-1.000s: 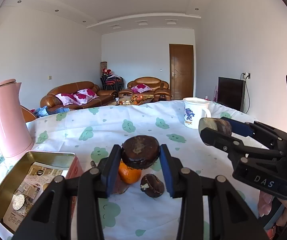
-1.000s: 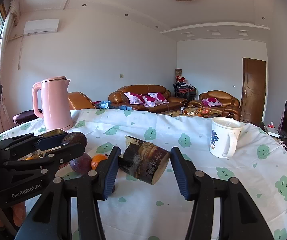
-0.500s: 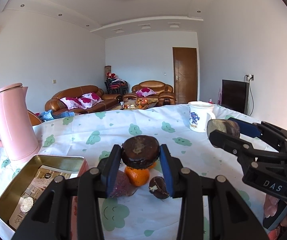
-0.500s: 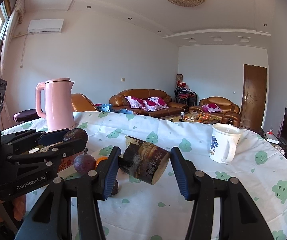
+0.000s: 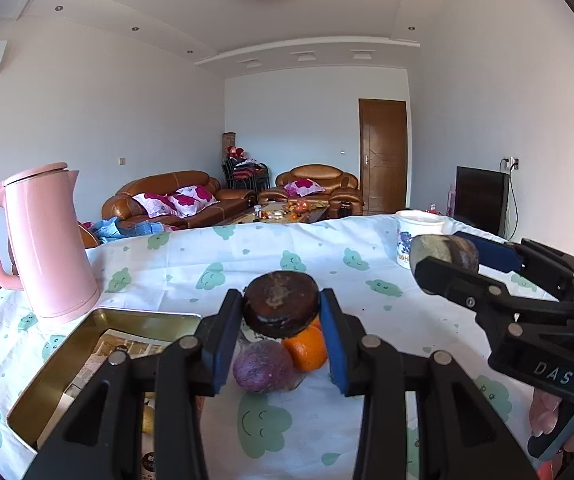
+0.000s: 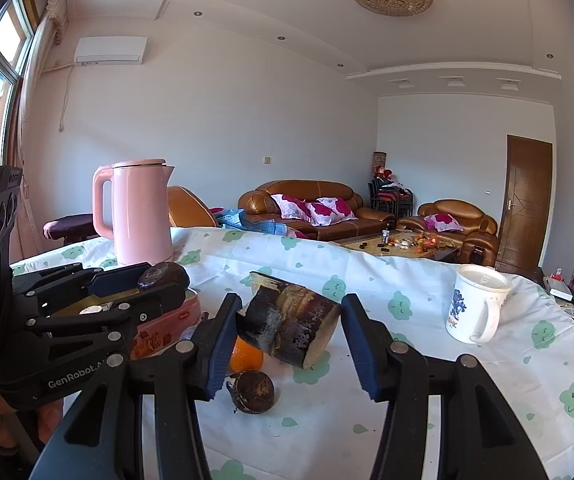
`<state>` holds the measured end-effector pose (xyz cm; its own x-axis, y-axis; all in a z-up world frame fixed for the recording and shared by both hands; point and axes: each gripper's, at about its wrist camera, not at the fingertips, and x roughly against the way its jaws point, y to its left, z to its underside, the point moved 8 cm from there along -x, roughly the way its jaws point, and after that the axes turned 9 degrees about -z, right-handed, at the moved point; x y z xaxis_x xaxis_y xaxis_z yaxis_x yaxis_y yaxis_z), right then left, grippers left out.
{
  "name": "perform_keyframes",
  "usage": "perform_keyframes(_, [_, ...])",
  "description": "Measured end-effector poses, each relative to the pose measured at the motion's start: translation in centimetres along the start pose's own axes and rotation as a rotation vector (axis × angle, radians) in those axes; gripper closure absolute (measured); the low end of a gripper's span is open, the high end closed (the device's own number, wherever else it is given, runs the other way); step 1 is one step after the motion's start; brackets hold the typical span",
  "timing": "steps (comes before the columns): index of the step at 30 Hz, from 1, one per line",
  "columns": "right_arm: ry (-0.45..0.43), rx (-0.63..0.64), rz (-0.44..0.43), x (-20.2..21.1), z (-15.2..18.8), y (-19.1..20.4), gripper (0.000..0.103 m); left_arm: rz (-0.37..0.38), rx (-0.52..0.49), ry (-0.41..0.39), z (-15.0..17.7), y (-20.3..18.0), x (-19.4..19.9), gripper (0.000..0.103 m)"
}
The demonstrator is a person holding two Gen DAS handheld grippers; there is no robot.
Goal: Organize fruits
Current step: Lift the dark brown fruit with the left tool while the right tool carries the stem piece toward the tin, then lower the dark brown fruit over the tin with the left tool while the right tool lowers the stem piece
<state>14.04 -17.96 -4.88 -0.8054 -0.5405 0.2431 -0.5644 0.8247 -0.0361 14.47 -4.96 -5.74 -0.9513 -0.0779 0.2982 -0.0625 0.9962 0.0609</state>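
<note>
Both grippers have drifted sideways over the table since a second ago, so the purple fruit [image 5: 263, 366] now shows between the left fingers next to the orange [image 5: 305, 346], and the tin sits closer in.

Left gripper [image 5: 281, 312] is squeezed nearly closed on a dark round fruit [image 5: 281, 306], held up off the cloth. Right gripper [image 6: 289, 324] stands wider, its pads clamped on a dark cut cylinder chunk [image 6: 291, 322], also in the air.

Progress-wise, I'd say it's early to midway: two pieces are in hand but not placed. The orange, the purple fruit and another small dark fruit [image 6: 253, 392] lie loose on the tablecloth [image 5: 327, 252]. The gold tin [image 5: 135, 318] beside the pink kettle [image 5: 43, 240] looks like the likely drop spot, though that's my guess. The white mug [image 6: 475, 304] stands well apart.
</note>
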Motion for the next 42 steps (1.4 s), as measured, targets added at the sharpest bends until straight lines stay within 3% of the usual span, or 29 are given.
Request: perform_keyframes(42, [0.062, 0.116, -0.193, -7.6, -3.1, 9.6, 0.05, -0.171, 0.102, 0.038, 0.6, 10.9, 0.8, 0.062])
